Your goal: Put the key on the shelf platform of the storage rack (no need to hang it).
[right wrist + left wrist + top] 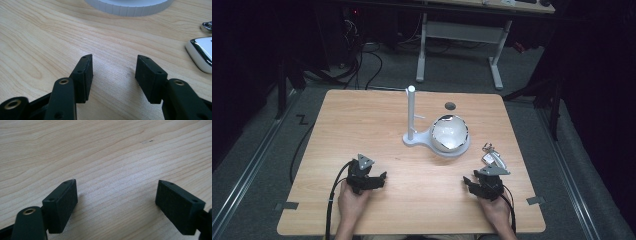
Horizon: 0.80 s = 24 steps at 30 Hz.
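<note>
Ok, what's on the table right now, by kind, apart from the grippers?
White stand with an upright post: 1
White bowl-shaped dish on the stand's base: 1
Shiny white-and-chrome key fob near the right gripper: 1
Dark round spot behind the dish, can't tell what it is: 1
Total: 4

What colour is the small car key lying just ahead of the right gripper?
The glossy car key is white with chrome edging, clearest in the right gripper view.
</note>
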{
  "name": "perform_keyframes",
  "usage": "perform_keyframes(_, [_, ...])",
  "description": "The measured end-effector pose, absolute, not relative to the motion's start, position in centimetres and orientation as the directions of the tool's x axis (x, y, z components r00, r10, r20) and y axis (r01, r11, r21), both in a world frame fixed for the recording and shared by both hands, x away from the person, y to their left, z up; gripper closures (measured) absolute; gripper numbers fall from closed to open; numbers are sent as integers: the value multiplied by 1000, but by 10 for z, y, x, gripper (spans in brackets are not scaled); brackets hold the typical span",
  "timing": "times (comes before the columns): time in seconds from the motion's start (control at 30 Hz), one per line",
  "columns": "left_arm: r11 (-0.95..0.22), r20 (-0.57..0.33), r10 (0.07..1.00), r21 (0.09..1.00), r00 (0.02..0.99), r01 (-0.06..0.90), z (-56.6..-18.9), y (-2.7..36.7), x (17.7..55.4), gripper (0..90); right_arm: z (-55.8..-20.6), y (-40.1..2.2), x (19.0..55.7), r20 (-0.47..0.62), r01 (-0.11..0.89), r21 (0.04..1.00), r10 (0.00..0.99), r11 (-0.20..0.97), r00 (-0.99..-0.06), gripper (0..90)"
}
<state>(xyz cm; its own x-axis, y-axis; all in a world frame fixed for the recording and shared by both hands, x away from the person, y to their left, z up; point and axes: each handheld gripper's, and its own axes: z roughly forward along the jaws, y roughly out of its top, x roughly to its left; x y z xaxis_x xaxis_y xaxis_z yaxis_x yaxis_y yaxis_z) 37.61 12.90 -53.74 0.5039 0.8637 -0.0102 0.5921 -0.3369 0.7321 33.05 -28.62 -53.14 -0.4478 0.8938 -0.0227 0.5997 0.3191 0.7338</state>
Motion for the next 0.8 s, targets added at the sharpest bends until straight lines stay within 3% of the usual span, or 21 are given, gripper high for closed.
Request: perform_keyframes(0.8, [-331, -15, 865, 734, 501, 593, -538, 129, 376, 186, -531, -285, 330, -21, 605, 732, 899, 313, -438, 463])
